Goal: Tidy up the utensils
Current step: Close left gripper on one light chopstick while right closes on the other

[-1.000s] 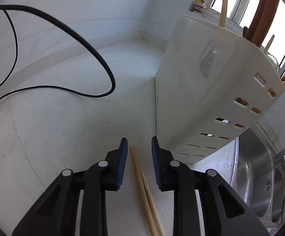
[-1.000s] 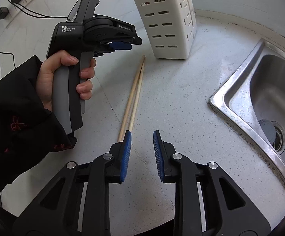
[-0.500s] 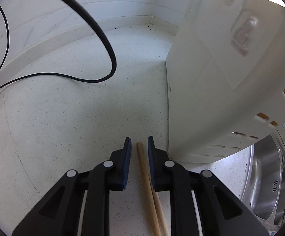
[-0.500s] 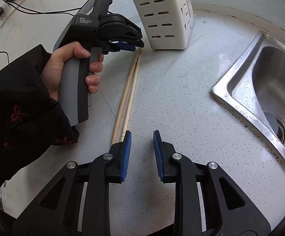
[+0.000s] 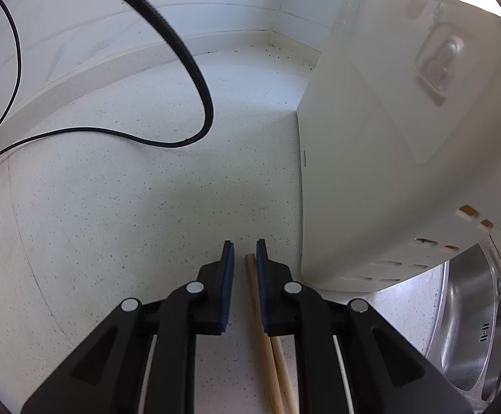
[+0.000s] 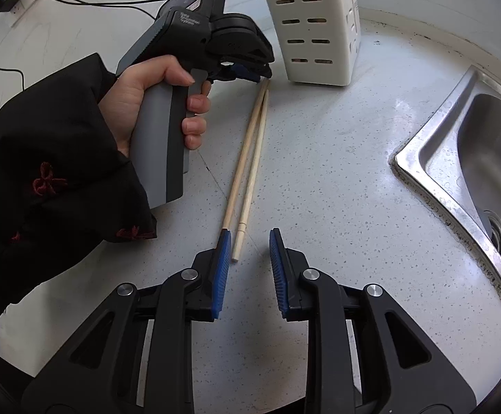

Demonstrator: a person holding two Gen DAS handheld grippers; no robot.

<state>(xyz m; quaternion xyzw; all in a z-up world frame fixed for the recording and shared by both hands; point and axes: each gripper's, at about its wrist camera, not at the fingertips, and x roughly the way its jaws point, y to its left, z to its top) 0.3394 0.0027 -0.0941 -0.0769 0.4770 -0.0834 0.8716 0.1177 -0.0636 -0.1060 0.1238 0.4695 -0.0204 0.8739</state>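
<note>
1. Two slim, round, pale wooden chopsticks (image 6: 250,158) are lying side by side on the speckled white stone counter (image 6: 336,189), their far ends just beside the base of the holder.
2. The white plastic holder (image 6: 316,24), smooth-walled with slotted vents, is standing upright; its top is cut off in both views.
3. The left gripper (image 5: 243,258) has been closing, its blue ribbed pads flanking one chopstick tip; a gap is showing on the left side, so no clamp is confirmed.
4. The right gripper (image 6: 250,252) is standing apart, unclenched, with one chopstick's near end between its jaws, untouched.
5. The left hand (image 6: 153,103) in a black sleeve is gripping the handle.
6. A steel sink (image 6: 474,145) is partly cut off at the frame edge.
</note>
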